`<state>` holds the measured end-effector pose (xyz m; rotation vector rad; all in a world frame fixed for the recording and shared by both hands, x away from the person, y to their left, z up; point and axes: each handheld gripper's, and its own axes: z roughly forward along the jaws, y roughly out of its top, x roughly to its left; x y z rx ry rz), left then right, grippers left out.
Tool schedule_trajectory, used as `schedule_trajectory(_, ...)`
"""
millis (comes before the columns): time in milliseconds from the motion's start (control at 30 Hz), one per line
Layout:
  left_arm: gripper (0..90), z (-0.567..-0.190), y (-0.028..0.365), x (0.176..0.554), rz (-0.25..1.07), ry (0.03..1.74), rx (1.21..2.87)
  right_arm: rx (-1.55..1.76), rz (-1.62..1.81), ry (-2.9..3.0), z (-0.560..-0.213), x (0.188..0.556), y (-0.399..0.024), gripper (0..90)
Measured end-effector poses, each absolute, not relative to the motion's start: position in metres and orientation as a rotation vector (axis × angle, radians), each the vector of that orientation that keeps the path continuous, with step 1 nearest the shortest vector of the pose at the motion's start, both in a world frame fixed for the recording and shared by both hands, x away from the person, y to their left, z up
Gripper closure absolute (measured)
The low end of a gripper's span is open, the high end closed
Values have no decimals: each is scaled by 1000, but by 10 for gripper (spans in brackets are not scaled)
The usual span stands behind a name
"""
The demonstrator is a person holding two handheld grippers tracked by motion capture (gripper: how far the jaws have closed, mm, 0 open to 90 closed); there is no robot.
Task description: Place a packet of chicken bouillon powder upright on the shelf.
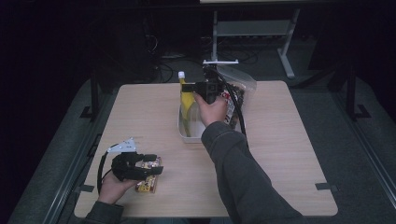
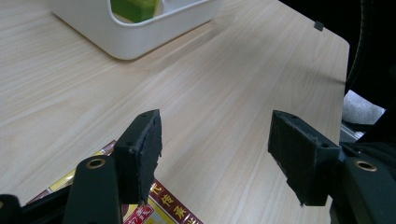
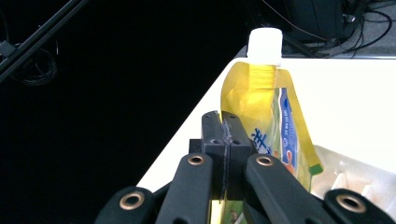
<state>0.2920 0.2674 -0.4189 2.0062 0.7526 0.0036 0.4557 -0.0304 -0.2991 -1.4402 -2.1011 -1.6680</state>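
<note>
A yellow spout pouch (image 3: pixel 264 93) with a white cap stands upright in a white bin (image 1: pixel 183 135) at the table's far middle. My right gripper (image 1: pixel 186 87) is shut on the pouch (image 1: pixel 186 101) near its top, and in the right gripper view the jaws (image 3: pixel 223 120) are pressed together on its edge. At the near left, my left gripper (image 1: pixel 156 164) hovers open just above a red and yellow packet (image 1: pixel 146 185) lying flat on the table. In the left gripper view the jaws (image 2: pixel 215 128) stand wide apart with bare table between them, and the packet (image 2: pixel 161 210) lies under the left jaw.
A clear plastic bag (image 1: pixel 239 83) of packets lies behind the bin on the table's far side. The bin (image 2: pixel 126 44) holds a green object (image 2: pixel 135 9). Light wood table (image 1: pixel 280 140) stretches bare to the right. Dark floor and cables lie beyond the far edge.
</note>
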Motion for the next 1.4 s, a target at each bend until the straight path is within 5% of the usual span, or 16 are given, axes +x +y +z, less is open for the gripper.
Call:
schedule_trajectory(700, 321, -420, 268, 292, 24, 769, 2028, -1474, -1609, -2136, -319, 459, -21, 887)
schedule_trajectory(1400, 216, -421, 266, 288, 164, 840, 2083, -1382, -1587, -2126, -299, 449, -45, 691)
